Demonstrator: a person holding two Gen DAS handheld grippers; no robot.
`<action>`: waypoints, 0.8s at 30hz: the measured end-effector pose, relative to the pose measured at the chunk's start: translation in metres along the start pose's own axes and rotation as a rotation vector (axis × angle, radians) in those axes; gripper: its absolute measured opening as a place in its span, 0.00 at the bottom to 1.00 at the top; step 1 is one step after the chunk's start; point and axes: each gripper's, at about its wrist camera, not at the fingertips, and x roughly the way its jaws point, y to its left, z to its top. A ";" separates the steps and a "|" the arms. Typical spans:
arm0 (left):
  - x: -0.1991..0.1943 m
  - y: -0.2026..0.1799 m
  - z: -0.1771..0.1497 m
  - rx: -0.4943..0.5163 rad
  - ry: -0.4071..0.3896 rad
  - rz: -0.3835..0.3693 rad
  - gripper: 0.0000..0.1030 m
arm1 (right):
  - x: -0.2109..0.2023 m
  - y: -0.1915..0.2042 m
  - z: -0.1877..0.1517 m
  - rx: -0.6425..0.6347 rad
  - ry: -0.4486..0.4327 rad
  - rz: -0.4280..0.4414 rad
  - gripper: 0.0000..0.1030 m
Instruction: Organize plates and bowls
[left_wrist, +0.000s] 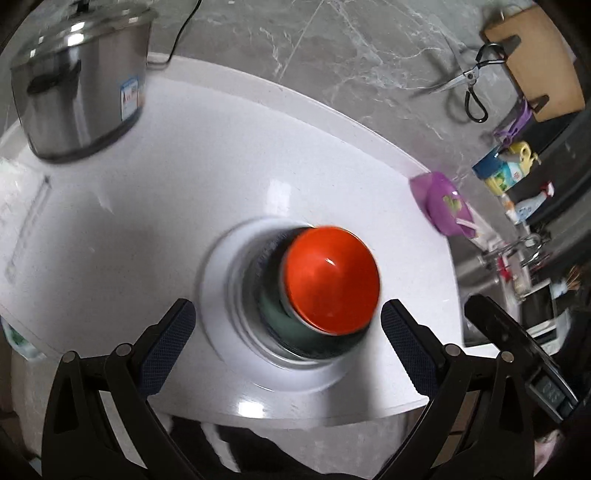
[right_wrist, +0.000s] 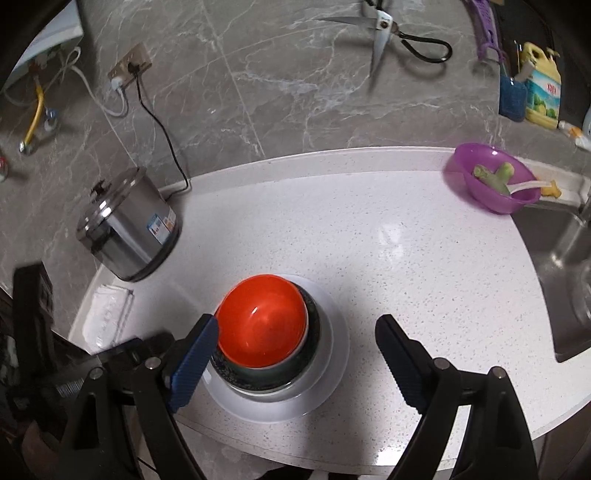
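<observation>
An orange bowl (left_wrist: 330, 280) (right_wrist: 263, 319) sits nested in a dark green bowl (left_wrist: 291, 332) (right_wrist: 295, 363), and both rest on a white plate (left_wrist: 221, 295) (right_wrist: 325, 384) near the front edge of the white counter. My left gripper (left_wrist: 288, 339) hovers above the stack, jaws wide apart and not touching it. My right gripper (right_wrist: 295, 354) is open too, its left fingertip (right_wrist: 199, 350) in front of the orange bowl's edge; nothing is gripped. The right gripper's body shows at the right edge of the left wrist view.
A steel pot with lid (left_wrist: 77, 88) (right_wrist: 129, 225) stands at the back left, its cord running to a wall socket (right_wrist: 129, 68). A purple bowl (left_wrist: 443, 206) (right_wrist: 491, 181) with vegetable scraps sits by the sink (right_wrist: 565, 266). Scissors (right_wrist: 391, 33) hang on the wall.
</observation>
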 end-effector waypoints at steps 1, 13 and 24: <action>-0.002 -0.003 0.003 0.047 -0.018 0.056 0.98 | 0.001 0.003 -0.001 -0.003 0.003 -0.006 0.86; -0.012 0.002 0.015 0.072 -0.042 0.117 0.98 | 0.007 0.018 -0.006 0.010 0.020 -0.041 0.86; -0.002 -0.021 0.010 0.199 0.025 0.217 0.98 | 0.007 0.012 -0.007 0.042 0.048 -0.079 0.86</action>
